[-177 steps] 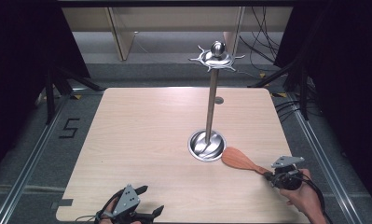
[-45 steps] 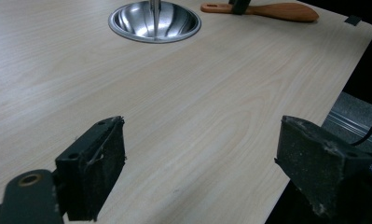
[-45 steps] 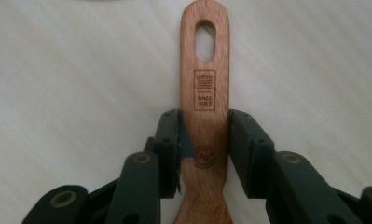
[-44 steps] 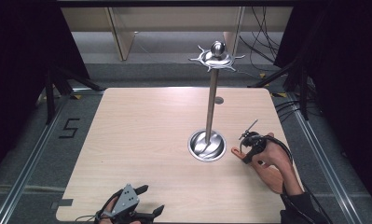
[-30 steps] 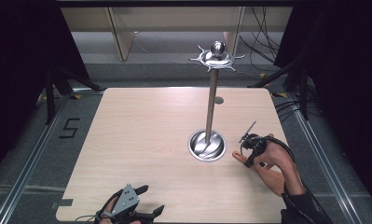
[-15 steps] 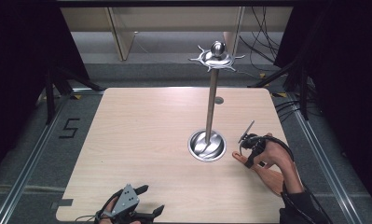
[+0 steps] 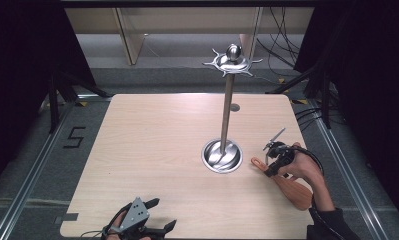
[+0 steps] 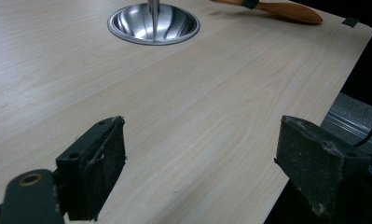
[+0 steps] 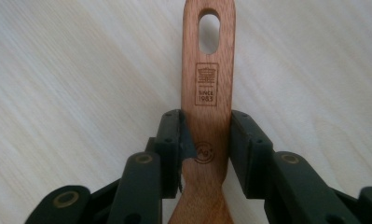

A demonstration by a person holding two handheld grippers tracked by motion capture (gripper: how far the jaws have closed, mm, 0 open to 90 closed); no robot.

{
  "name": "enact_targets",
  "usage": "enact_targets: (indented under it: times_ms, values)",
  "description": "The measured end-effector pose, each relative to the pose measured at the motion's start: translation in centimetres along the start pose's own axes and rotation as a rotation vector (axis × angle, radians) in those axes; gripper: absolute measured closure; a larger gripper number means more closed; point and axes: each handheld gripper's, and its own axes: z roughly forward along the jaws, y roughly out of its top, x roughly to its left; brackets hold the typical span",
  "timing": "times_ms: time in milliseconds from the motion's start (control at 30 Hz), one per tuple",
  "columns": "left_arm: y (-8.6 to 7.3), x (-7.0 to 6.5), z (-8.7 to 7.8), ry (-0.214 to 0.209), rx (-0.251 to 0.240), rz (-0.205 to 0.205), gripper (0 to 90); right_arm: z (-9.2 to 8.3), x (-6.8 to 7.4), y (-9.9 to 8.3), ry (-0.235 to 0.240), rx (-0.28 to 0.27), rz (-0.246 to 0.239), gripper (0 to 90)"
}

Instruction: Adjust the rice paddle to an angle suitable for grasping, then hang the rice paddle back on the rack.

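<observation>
A wooden spatula [image 7: 294,190] with a slotted handle end sits at the table's right, handle end toward the stand and blade toward the person. My right gripper [image 7: 274,160] is shut on its handle. In the right gripper view both pads [image 9: 242,140] press the sides of the spatula [image 9: 207,70] just below the stamped mark. A steel stand [image 7: 227,110] with a hooked top rises from a round base dish [image 7: 222,156] just left of the spatula. My left gripper [image 7: 162,214] rests at the table's front edge, open, with nothing between its jaws [image 8: 202,140].
The wooden table [image 7: 157,145] has wide bare room to the left of the stand. The left gripper view shows the base dish [image 8: 153,23] and the spatula [image 8: 286,8] far off, and the table's corner edge close at right. Cables lie on the floor behind the table.
Since the earliest frame the right hand has carried the spatula nearer the stand and turned it, blade now toward the person. Over the last second little has moved. The left gripper has stayed put.
</observation>
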Motion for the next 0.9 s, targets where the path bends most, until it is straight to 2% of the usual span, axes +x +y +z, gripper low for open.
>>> enact_targets:
  times_ms: [33,100,133,200,267,367,433,533,567,633,667,700,733,767,833,867,900]
  values:
    - [0.0,0.1,0.0,0.001,0.003,0.006,15.0,-0.4,0.1,-0.2,0.001,-0.015,0.019,67.0]
    - [0.1,0.0,0.0,0.003,-0.001,0.001,15.0,-1.0,0.0,-0.7,0.020,-0.048,0.023,67.0]
    - [0.1,0.2,-0.1,0.010,0.011,0.014,15.0,-1.3,-0.2,-0.9,0.028,-0.065,0.028,67.0]
    - [0.0,0.2,0.0,-0.004,0.003,0.008,15.0,-1.6,-0.3,-1.2,0.013,-0.081,0.042,67.0]
    - [0.1,0.1,0.0,0.002,0.005,0.010,15.0,-1.8,-0.5,-1.4,0.029,-0.126,0.020,67.0]
    - [0.1,0.1,0.0,0.000,0.002,0.007,15.0,-2.4,-0.4,-1.8,0.040,-0.177,0.022,67.0]
    - [0.0,0.0,0.1,-0.006,-0.002,0.000,15.0,-2.9,-0.4,-2.1,0.048,-0.207,0.037,67.0]
    - [0.1,0.2,-0.1,0.007,0.008,0.011,15.0,-3.8,-0.2,-2.6,0.032,-0.231,0.084,67.1]
    - [0.0,0.1,-0.1,0.005,0.000,-0.001,15.0,-3.9,-0.2,-2.7,0.031,-0.244,0.082,67.1]
    - [0.0,0.2,-0.1,0.010,0.013,0.013,14.9,-4.4,-0.2,-3.0,0.035,-0.269,0.082,67.1]
    - [0.0,0.2,-0.1,0.009,0.014,0.010,14.9,-4.5,-0.2,-3.1,0.020,-0.272,0.094,67.1]
    - [0.0,0.3,-0.2,0.016,0.026,0.029,14.9,-4.7,-0.3,-3.3,0.045,-0.310,0.060,67.1]
    - [0.1,0.3,-0.2,0.014,0.030,0.033,15.0,-4.9,-0.3,-3.4,0.052,-0.324,0.053,67.1]
    - [0.0,0.1,0.0,-0.008,-0.003,0.003,14.9,-5.0,0.1,-3.6,0.070,-0.339,0.094,67.1]
    - [0.0,0.0,0.0,-0.006,-0.001,0.000,14.9,-5.2,-0.1,-3.8,0.074,-0.368,0.073,67.1]
    - [0.0,0.1,0.0,-0.003,0.006,0.011,14.9,-5.3,-0.2,-3.8,0.052,-0.374,0.073,67.1]
    - [0.0,0.1,0.0,-0.002,0.004,0.008,15.0,-5.4,-0.2,-3.9,0.055,-0.393,0.074,67.1]
